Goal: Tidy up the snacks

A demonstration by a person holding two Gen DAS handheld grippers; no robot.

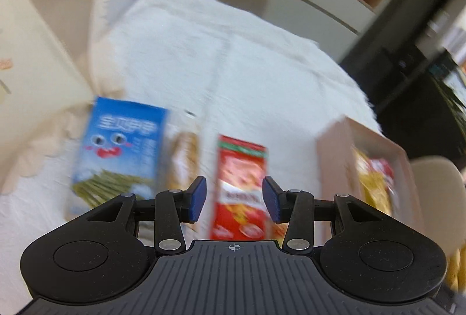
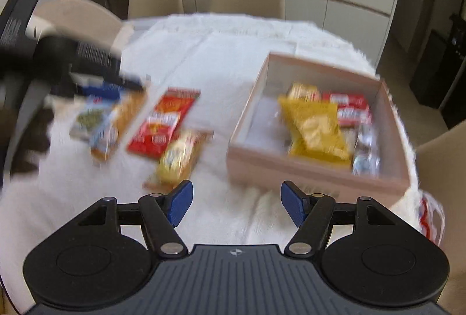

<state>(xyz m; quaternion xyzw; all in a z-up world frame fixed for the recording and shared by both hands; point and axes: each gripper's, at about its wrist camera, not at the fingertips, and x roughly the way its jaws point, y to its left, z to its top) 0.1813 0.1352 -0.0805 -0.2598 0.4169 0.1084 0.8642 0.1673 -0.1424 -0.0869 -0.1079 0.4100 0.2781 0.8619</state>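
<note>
1. The pink box (image 2: 317, 169) is taken as the landmark here. It's seen sitting on the white tablecloth (image 2: 233, 53), with a yellow chip bag (image 2: 314, 128) and a red packet (image 2: 349, 108) already laid inside it, plus something silvery at its right wall that's too blurred to be named.
2. The red snack pack (image 2: 163, 123) is found lying flat on the cloth, well left of the box. A yellow-wrapped snack (image 2: 177, 157) is parked just beside it, on the side nearer the box.
3. Further left from the box, a blue snack box (image 1: 119, 152) with a cartoon face is seen, with a tan packet (image 1: 183, 157) touching its box-side edge.
4. The left gripper (image 1: 234, 198) is held wide open with nothing between the blue pads; the red pack is framed in the gap, but contact can't be told through the blur.
5. The right gripper (image 2: 236, 205) is also spread open and empty, held above bare cloth just in front of the box's near-left corner.
</note>
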